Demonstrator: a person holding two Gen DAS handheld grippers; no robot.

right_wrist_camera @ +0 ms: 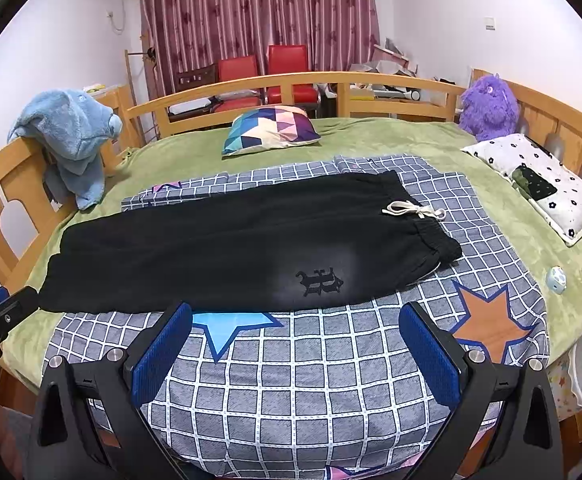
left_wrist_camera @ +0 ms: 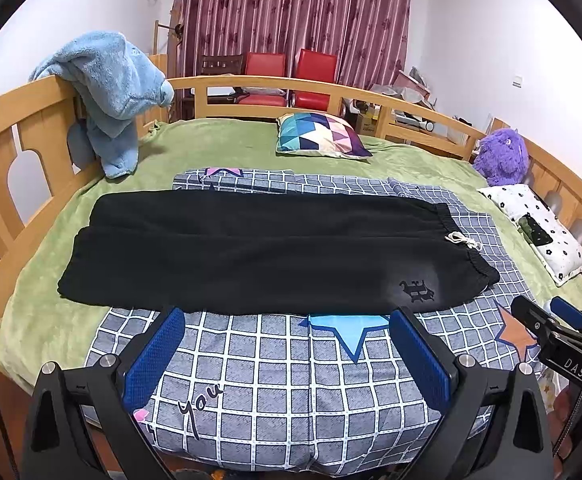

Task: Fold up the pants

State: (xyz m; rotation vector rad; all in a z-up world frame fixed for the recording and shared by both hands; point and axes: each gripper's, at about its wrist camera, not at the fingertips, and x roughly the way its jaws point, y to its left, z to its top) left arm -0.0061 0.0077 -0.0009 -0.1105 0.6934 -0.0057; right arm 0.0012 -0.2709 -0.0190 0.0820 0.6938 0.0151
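Black pants (left_wrist_camera: 259, 252) lie flat across the bed, legs side by side, waistband with a white drawstring (left_wrist_camera: 462, 239) to the right, cuffs to the left. They also show in the right wrist view (right_wrist_camera: 227, 240), with a dark logo (right_wrist_camera: 319, 282) near the front edge. My left gripper (left_wrist_camera: 287, 320) is open and empty, just in front of the pants' near edge. My right gripper (right_wrist_camera: 296, 316) is open and empty, in front of the logo area. The right gripper also shows at the right of the left wrist view (left_wrist_camera: 547, 316).
The pants rest on a grey checked sheet (left_wrist_camera: 291, 380) over a green blanket (left_wrist_camera: 231, 140). A triangle-patterned pillow (left_wrist_camera: 319, 134), purple plush (left_wrist_camera: 501, 156), white floral pillow (left_wrist_camera: 539, 228), blue towel on the wooden rail (left_wrist_camera: 107, 92) and a small blue case (right_wrist_camera: 556, 279) surround them.
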